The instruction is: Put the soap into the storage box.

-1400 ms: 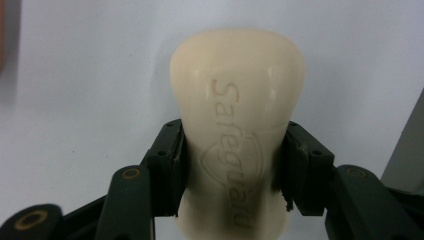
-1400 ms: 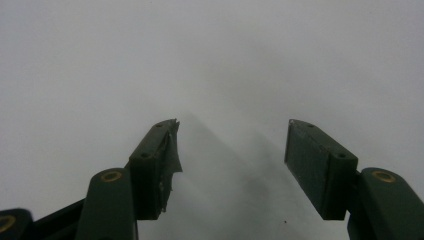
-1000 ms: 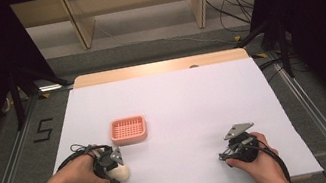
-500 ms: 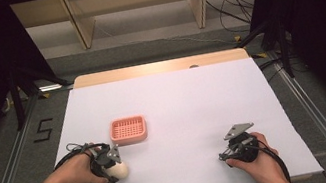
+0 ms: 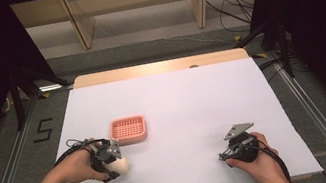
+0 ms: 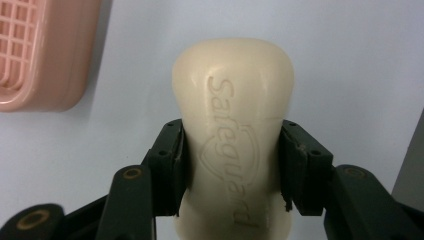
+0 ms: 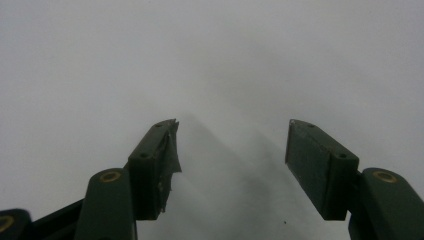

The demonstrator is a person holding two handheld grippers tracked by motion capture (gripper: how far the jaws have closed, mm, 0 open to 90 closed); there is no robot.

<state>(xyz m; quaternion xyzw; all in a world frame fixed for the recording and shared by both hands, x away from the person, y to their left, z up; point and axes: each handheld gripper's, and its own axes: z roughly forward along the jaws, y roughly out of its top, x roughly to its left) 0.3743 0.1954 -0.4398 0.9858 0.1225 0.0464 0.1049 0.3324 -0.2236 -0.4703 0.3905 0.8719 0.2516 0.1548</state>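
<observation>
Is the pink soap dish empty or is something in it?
Empty: the pink soap dish shows only bare grid; the soap bar is clamped in the left claw.

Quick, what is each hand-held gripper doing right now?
Left hand-held gripper: closed on the bar of soap.
Right hand-held gripper: open, holding nothing.

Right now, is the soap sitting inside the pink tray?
No, the soap is clamped between the left gripper jaws, over the white table beside the pink tray.
</observation>
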